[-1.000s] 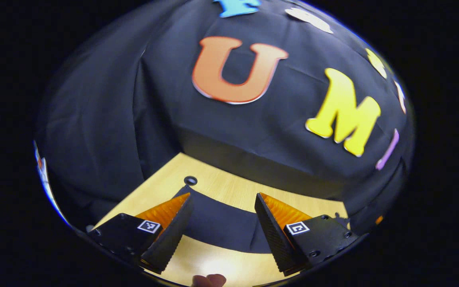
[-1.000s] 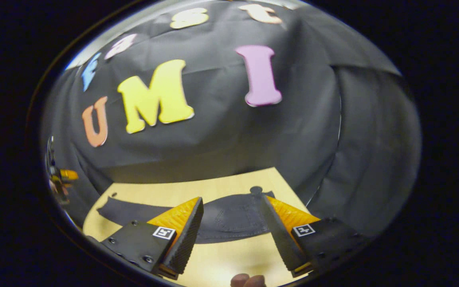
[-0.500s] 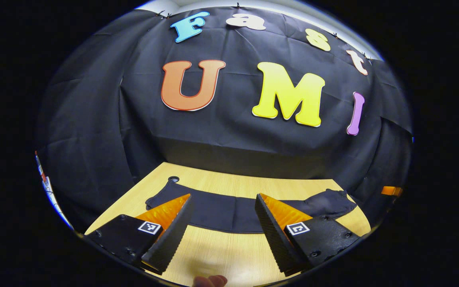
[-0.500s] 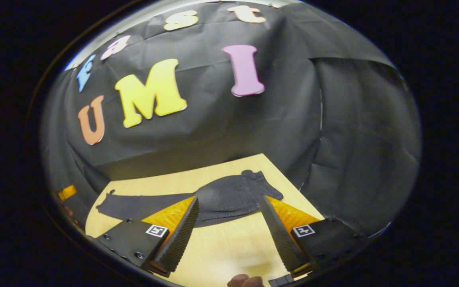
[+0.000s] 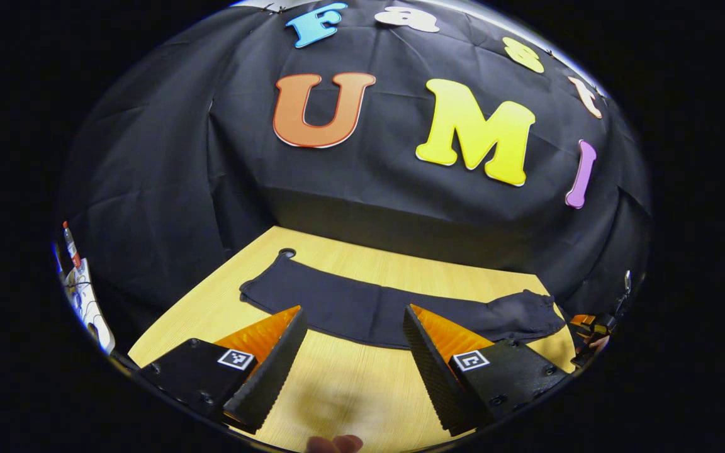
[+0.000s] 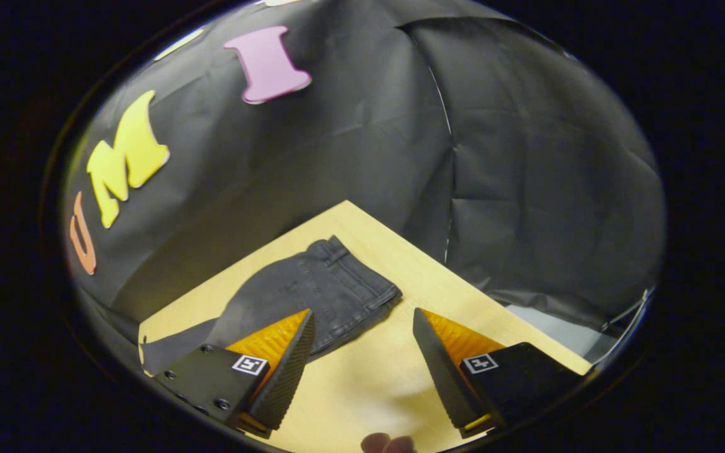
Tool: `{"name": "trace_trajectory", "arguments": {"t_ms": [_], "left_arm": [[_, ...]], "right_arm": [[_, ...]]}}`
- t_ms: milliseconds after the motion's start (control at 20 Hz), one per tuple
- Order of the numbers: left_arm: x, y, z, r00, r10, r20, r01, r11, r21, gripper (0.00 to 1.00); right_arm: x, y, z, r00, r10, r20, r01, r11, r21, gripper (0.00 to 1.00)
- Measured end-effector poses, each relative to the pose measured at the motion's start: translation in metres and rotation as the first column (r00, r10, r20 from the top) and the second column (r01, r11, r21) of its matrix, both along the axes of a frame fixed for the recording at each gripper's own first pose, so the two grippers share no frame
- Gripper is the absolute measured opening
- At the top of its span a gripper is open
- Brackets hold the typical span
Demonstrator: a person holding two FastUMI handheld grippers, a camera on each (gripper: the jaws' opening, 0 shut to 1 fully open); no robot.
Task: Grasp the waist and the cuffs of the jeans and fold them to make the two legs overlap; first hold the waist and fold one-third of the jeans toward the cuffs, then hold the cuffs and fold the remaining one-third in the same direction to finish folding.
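Left gripper view: the left gripper [image 5: 350, 358] hangs over the wooden table [image 5: 343, 402] w/ its two fingers spread wide apart, nothing between them and nothing touched. Beyond the fingertips the dark jeans [image 5: 362, 308] lie flat across the tabletop as one long strip, legs apparently stacked one on the other — the cuff end [image 5: 262, 286] sits at the far left beside a small round hole [image 5: 286, 253] in the table, while the waist end [image 5: 526, 314] bunches near the table's right edge. At the far right rim, part of the other gripper shows, too small to read. A fingertip [image 5: 334, 443] peeks in at the bottom edge. Black cloth closes off the booth behind the table. Right gripper view: the right gripper [image 6: 362, 365] is likewise held above the table [image 6: 369, 390], fingers well apart, gripping nothing. Here the jeans [image 6: 312, 296] show their waistband [image 6: 362, 270] — seams and belt loops visible — lying flat near the table's far corner, just ahead and left of the gripper's left finger; the legs trail off to the left, partly hidden behind that finger. A fingertip [image 6: 387, 442] shows at the bottom edge.
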State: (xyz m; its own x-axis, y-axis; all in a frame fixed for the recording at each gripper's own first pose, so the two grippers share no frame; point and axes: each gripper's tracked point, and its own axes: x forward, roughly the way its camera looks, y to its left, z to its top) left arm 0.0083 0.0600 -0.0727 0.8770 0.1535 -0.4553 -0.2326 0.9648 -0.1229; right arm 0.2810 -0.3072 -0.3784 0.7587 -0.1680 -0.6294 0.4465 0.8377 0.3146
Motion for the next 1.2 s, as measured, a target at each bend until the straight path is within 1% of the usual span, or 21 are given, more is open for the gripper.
{"name": "trace_trajectory", "arguments": {"t_ms": [50, 150, 200, 250, 350, 400, 450, 500, 550, 650, 700, 750, 800, 850, 900, 1000, 1050, 1100, 1150, 1200], "left_arm": [[-0.001, 0.002, -0.001, 1.0, 0.013, -0.012, -0.013, 1.0, 0.004, 0.99], [-0.003, 0.005, -0.004, 0.999, 0.038, -0.028, -0.038, 0.999, 0.007, 0.99], [-0.006, 0.008, -0.005, 0.998, 0.049, -0.038, -0.049, 0.999, 0.009, 0.99], [-0.008, 0.009, -0.008, 0.997, 0.059, -0.048, -0.058, 0.998, 0.01, 0.99], [-0.011, 0.014, -0.012, 0.994, 0.083, -0.069, -0.083, 0.997, 0.01, 0.99], [-0.013, 0.015, -0.013, 0.993, 0.092, -0.074, -0.092, 0.996, 0.006, 0.99], [-0.013, 0.016, -0.016, 0.992, 0.101, -0.08, -0.101, 0.995, 0.004, 0.99], [-0.014, 0.018, -0.017, 0.991, 0.107, -0.086, -0.108, 0.994, 0.002, 0.99], [-0.015, 0.019, -0.021, 0.989, 0.114, -0.093, -0.115, 0.993, -0.002, 0.99], [-0.017, 0.02, -0.024, 0.987, 0.127, -0.101, -0.129, 0.992, -0.014, 0.99], [-0.017, 0.02, -0.025, 0.986, 0.132, -0.103, -0.135, 0.991, -0.019, 0.99], [-0.016, 0.02, -0.026, 0.985, 0.134, -0.106, -0.137, 0.99, -0.022, 0.99], [-0.016, 0.02, -0.027, 0.985, 0.137, -0.106, -0.14, 0.99, -0.024, 0.99], [-0.015, 0.02, -0.028, 0.985, 0.138, -0.108, -0.141, 0.99, -0.024, 0.99], [-0.014, 0.02, -0.028, 0.984, 0.137, -0.109, -0.141, 0.99, -0.024, 0.99], [-0.014, 0.019, -0.027, 0.985, 0.134, -0.108, -0.138, 0.99, -0.032, 0.99], [-0.013, 0.018, -0.029, 0.985, 0.132, -0.107, -0.137, 0.99, -0.04, 0.99], [-0.014, 0.019, -0.03, 0.985, 0.133, -0.109, -0.138, 0.989, -0.048, 0.99], [-0.014, 0.018, -0.03, 0.985, 0.133, -0.109, -0.139, 0.989, -0.053, 0.99], [-0.014, 0.019, -0.03, 0.985, 0.134, -0.109, -0.141, 0.989, -0.054, 0.99]], "right_arm": [[0.01, -0.007, -0.016, 1.0, -0.022, -0.02, 0.022, 1.0, 0.009, 0.97], [0.027, -0.01, -0.034, 0.997, -0.064, -0.041, 0.066, 0.996, 0.056, 0.96], [0.033, -0.01, -0.04, 0.996, -0.073, -0.046, 0.076, 0.995, 0.07, 0.94], [0.037, -0.012, -0.045, 0.996, -0.08, -0.05, 0.083, 0.995, 0.063, 0.96], [0.042, -0.011, -0.045, 0.996, -0.082, -0.043, 0.084, 0.995, 0.054, 0.96], [0.047, -0.009, -0.047, 0.996, -0.077, -0.038, 0.078, 0.996, 0.042, 0.94], [0.052, -0.008, -0.052, 0.997, -0.072, -0.04, 0.073, 0.997, 0.032, 0.96], [0.053, -0.007, -0.055, 0.996, -0.074, -0.04, 0.076, 0.996, 0.043, 0.96], [0.057, -0.005, -0.052, 0.996, -0.083, -0.019, 0.084, 0.995, 0.057, 0.94], [0.06, 0.001, -0.047, 0.998, -0.062, -0.001, 0.062, 0.993, 0.099, 0.96], [0.062, 0.006, -0.05, 0.999, -0.037, -0.002, 0.037, 0.992, 0.119, 0.96], [0.063, 0.013, -0.054, 1.0, -0.016, -0.008, 0.017, 0.991, 0.132, 0.94], [0.064, 0.011, -0.052, 1.0, -0.013, -0.001, 0.013, 0.993, 0.119, 0.84], [0.067, 0.01, -0.053, 1.0, 0.0, -0.001, 0.0, 0.992, 0.129, 0.76], [0.064, 0.009, -0.054, 1.0, -0.008, -0.012, 0.01, 0.99, 0.137, 0.77], [0.06, 0.006, -0.051, 1.0, -0.007, -0.027, 0.012, 0.987, 0.158, 0.47], [0.062, 0.005, -0.049, 0.999, 0.004, -0.036, 0.001, 0.99, 0.142, 0.31], [0.064, 0.006, -0.044, 0.999, 0.023, -0.046, -0.018, 0.995, 0.103, 0.3], [0.062, 0.009, -0.037, 0.998, 0.044, -0.052, -0.041, 0.997, 0.059, 0.2], [0.064, 0.011, -0.024, 0.997, 0.064, -0.041, -0.063, 0.998, 0.019, 0.19]]}}
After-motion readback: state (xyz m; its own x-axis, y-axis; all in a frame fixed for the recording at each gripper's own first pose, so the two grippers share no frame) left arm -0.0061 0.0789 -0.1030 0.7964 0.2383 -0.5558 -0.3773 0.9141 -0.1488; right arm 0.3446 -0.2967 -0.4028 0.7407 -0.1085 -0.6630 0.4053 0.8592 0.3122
